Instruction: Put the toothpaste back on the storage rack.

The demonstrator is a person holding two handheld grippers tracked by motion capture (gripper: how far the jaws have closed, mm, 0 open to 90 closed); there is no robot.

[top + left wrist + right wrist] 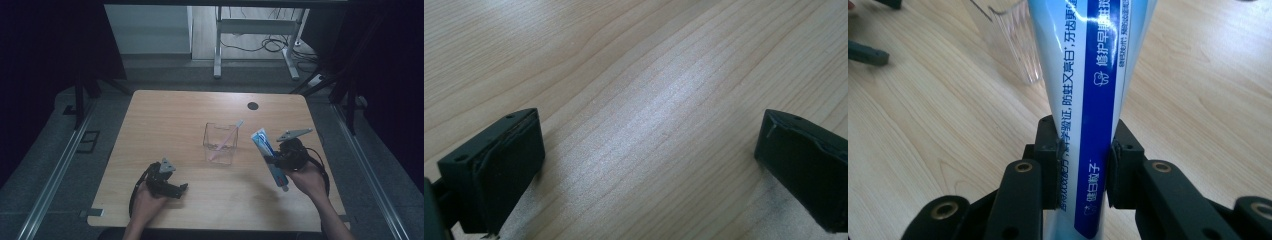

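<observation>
Right claw [278,159] grips the toothpaste tube [267,152] beside the clear cup [220,142]; left claw [179,190] gapes wide near the table's [170,115] front edge.

Toothpaste tube [272,157]: white and blue, Chinese print, clamped mid-body between the right gripper's [278,159] jaws, tilted, cap end toward the person. Clear plastic cup [220,142]: upright at table centre, just left of the tube. Pink toothbrush [226,139]: leaning inside the cup, head protruding.

Black left gripper [176,190], black right gripper [274,160], grey triangular top plates, brass-ringed screw holes, black cables
</observation>
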